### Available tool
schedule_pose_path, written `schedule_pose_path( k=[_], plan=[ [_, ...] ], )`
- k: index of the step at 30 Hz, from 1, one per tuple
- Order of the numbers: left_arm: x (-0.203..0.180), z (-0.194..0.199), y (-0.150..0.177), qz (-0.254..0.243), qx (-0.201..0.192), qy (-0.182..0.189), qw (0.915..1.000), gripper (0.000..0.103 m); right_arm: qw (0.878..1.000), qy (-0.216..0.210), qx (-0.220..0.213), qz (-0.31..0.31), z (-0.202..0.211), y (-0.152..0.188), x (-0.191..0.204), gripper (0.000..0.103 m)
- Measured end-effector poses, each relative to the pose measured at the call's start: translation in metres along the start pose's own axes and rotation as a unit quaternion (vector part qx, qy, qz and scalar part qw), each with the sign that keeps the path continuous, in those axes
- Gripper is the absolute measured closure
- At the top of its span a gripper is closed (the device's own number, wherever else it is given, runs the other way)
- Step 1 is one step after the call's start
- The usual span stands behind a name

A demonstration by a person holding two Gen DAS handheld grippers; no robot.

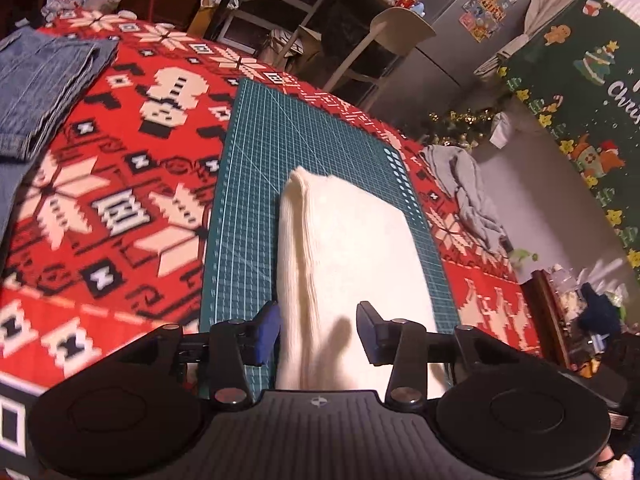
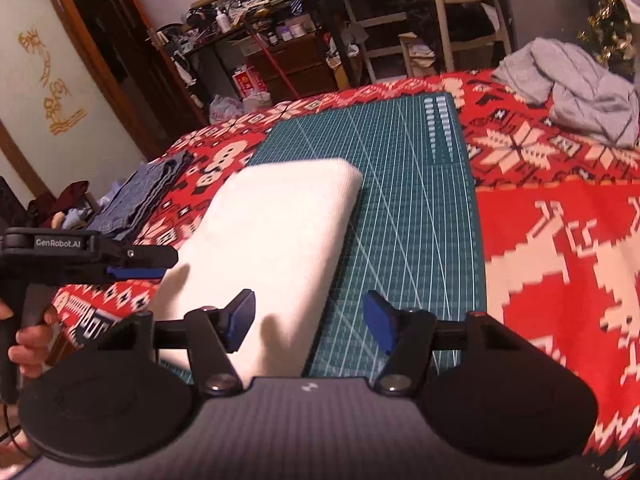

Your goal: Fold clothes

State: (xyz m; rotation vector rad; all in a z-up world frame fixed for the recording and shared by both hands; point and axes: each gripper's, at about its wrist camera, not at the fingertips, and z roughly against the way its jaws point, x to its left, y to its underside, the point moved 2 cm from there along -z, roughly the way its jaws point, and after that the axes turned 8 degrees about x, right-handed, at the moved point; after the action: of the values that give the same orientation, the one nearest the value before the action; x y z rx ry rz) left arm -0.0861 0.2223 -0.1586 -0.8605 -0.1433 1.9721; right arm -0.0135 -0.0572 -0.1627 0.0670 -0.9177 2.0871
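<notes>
A folded white garment [image 1: 352, 248] lies on the green cutting mat [image 1: 256, 152], its layered fold edge on the left in the left wrist view. My left gripper [image 1: 319, 332] hovers over its near end, open, with the fold edge between the blue pads and neither pad pressing on it. In the right wrist view the same white garment [image 2: 276, 228] lies left of centre on the mat [image 2: 420, 200]. My right gripper [image 2: 309, 318] stands open above the garment's near right edge, gripping nothing. The left gripper [image 2: 168, 264] shows side-on at the left, held by a hand [image 2: 28, 336].
Folded blue jeans [image 1: 44, 88] [image 2: 148, 192] lie on the red patterned tablecloth [image 1: 120, 208] left of the mat. A crumpled grey garment [image 1: 468, 192] [image 2: 580, 92] sits at the table's far right. A pale chair [image 2: 460, 4] and cluttered shelves stand beyond the table.
</notes>
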Motion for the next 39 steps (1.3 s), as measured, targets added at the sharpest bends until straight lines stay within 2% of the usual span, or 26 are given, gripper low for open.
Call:
schedule_pose_path(
  k=[1,3,6,9,13,22,23,26,28,32,35,36,38,39],
  plan=[
    [0.001,-0.004,-0.003,-0.001,0.002,-0.004,1.0,0.059,1.0,0.003,-0.004,-0.002,-0.002,-0.004,0.001,0.048],
    [0.003,-0.01,-0.008,0.0,0.006,-0.007,1.0,0.059,1.0,0.008,-0.008,-0.01,-0.008,-0.011,0.002,0.063],
    [0.009,-0.016,-0.012,0.013,0.012,0.002,0.9998,0.059,1.0,0.011,-0.009,-0.026,-0.018,-0.02,0.001,0.068],
    [0.013,-0.018,-0.013,0.024,0.018,0.012,0.9995,0.06,0.999,0.004,0.0,-0.047,-0.029,-0.026,-0.002,0.069],
    [0.011,-0.02,-0.014,0.016,0.023,0.021,0.9994,0.073,0.998,-0.002,0.012,-0.066,-0.039,-0.027,-0.004,0.071],
    [-0.005,-0.013,-0.012,-0.032,0.004,-0.013,0.9994,0.088,0.998,0.015,-0.001,-0.055,-0.039,-0.025,0.005,0.085],
    [-0.007,-0.011,-0.012,-0.038,0.001,-0.018,0.9991,0.099,0.998,0.016,-0.002,-0.053,-0.037,-0.026,0.007,0.086],
    [-0.011,0.002,-0.017,-0.04,-0.016,0.0,0.9991,0.099,0.999,0.016,-0.009,-0.045,-0.032,-0.03,0.014,0.086],
    [-0.012,0.006,-0.021,-0.042,-0.021,-0.001,0.9989,0.099,0.999,0.017,-0.012,-0.038,-0.029,-0.033,0.019,0.087],
    [-0.002,0.01,-0.025,-0.016,-0.018,0.022,0.9995,0.097,0.999,0.025,-0.001,-0.039,-0.03,-0.034,0.018,0.086],
    [0.006,0.009,-0.024,-0.012,-0.016,-0.002,0.9998,0.094,0.998,0.026,0.005,-0.05,-0.033,-0.031,0.013,0.086],
    [0.009,0.008,-0.023,-0.01,-0.015,-0.012,0.9998,0.092,0.998,0.024,0.003,-0.054,-0.033,-0.03,0.012,0.085],
    [0.014,0.006,-0.022,0.004,-0.012,-0.008,0.9999,0.073,0.998,0.02,-0.001,-0.061,-0.033,-0.028,0.01,0.08],
    [0.017,0.005,-0.022,0.01,-0.01,-0.006,0.9999,0.071,0.998,0.019,-0.002,-0.063,-0.033,-0.027,0.009,0.08]
  ],
)
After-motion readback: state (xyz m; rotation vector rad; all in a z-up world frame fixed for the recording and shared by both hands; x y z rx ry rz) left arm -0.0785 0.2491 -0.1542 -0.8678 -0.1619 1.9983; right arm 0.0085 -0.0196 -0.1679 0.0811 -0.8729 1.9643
